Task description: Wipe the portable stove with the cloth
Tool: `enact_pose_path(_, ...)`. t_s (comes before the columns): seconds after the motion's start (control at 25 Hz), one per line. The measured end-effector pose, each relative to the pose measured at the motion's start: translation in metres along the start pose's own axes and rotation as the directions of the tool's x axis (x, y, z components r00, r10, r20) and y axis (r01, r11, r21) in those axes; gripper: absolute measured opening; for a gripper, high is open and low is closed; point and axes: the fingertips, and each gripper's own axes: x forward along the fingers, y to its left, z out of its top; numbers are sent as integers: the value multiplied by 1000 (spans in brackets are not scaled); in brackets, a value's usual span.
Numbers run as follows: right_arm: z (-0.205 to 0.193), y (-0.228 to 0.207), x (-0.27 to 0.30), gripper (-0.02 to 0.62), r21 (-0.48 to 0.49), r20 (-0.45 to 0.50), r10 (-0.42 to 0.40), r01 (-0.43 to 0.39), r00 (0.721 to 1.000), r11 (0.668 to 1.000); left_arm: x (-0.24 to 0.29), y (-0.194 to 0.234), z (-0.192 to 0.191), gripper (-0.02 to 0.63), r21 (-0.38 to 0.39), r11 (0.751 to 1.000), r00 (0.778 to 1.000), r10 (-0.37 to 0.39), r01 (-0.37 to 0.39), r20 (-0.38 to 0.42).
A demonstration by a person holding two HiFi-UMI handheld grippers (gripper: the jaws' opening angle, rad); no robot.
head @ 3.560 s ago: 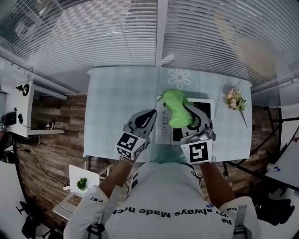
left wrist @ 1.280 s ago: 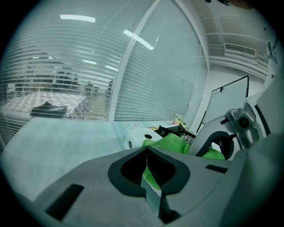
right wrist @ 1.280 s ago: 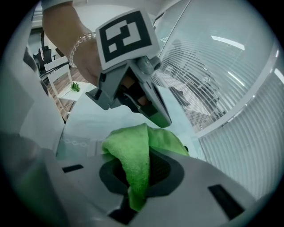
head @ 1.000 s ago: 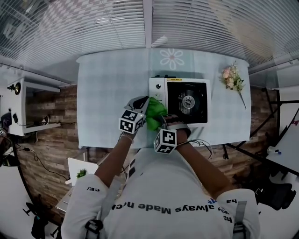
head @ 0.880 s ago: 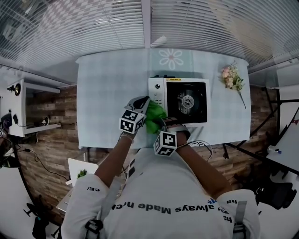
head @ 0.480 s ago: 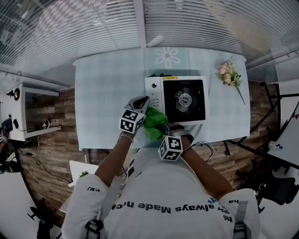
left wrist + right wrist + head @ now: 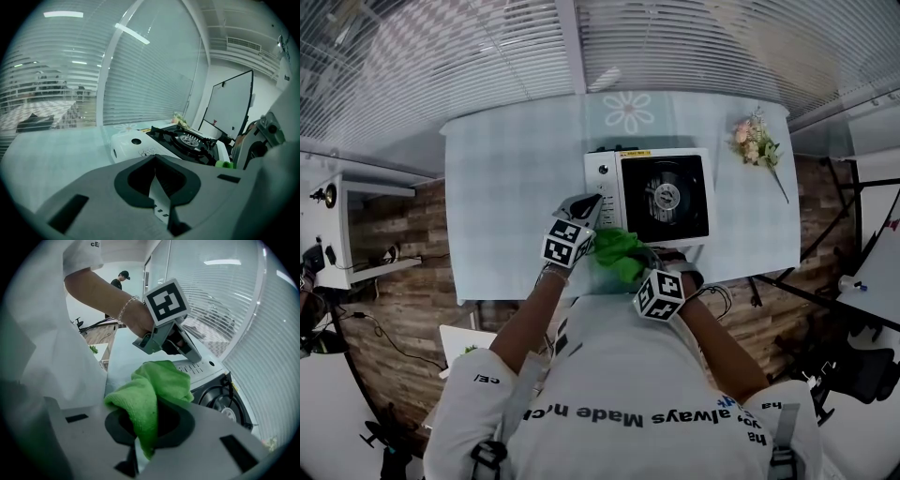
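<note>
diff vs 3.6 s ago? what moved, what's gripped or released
The cloth, over the burner 3.6 s ago, has been dragged to the near edge of the stove by the right gripper, which pulled back toward the person and stays shut on it. Unchanged: left gripper shut and empty by the stove's near-left corner; stove and flowers in place on the table.

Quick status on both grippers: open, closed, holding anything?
Left gripper: jaws closed, nothing between them.
Right gripper: jaws closed on the green cloth.
</note>
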Motion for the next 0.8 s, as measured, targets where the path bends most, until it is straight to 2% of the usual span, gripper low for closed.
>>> enact_pose_path(0.4,-21,-9,-7,26,-9,-46,5,-5,999,1000,2,-3,-3,12,26,1000,1000,6,-6,-15)
enact_pose_path(0.6,-31,-14,-11,26,4,-56,16,-16,998,1000,3,-2,-4,12,8,1000,1000,13,-13,-20)
enact_pose_path(0.8,-43,-24,-19,26,40,-53,21,-19,998,999,3,-3,-3,12,49,998,999,27,-25,-43)
